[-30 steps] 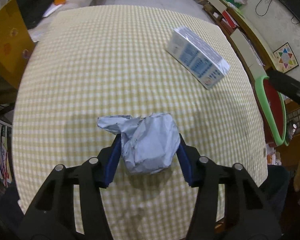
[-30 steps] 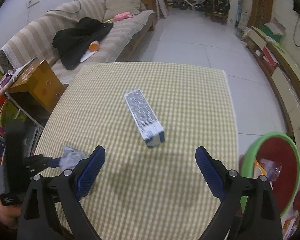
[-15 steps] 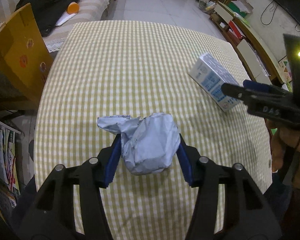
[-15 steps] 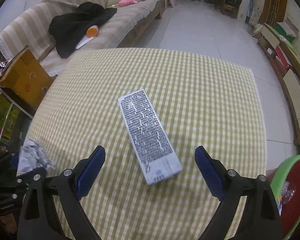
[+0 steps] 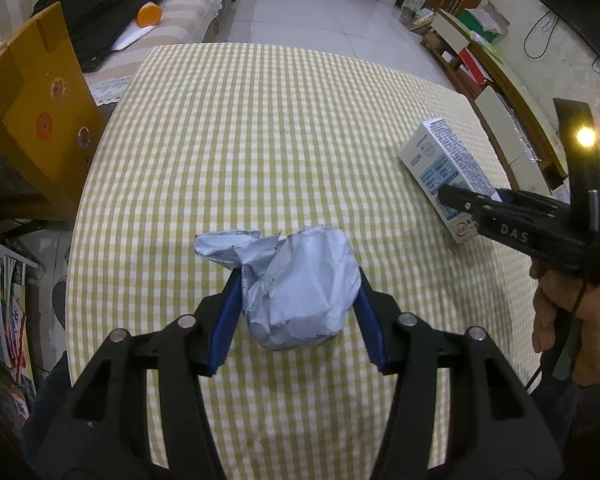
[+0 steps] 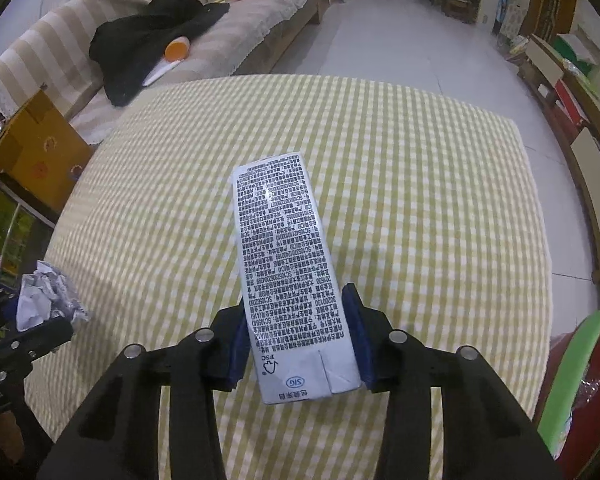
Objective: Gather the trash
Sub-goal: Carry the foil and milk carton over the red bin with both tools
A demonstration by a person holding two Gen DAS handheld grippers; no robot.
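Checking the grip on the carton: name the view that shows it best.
Right wrist view: the carton fills the centre, lying between the right gripper pads. The left wrist view shows it small, near the table's edge, partly hidden.

Crumpled wrapper [image 5: 300,292]: silvery grey-blue foil, balled up with a ragged flap sticking out to its left; sits pinched between two blue fingers [image 5: 224,320], above the yellow-checked bench [image 5: 280,128].

Carton [image 6: 288,272]: long, white, flat-sided drink box, upper face dense with black print; lies lengthwise on the bench, near end clamped between blue fingers [image 6: 356,336]. Undented.
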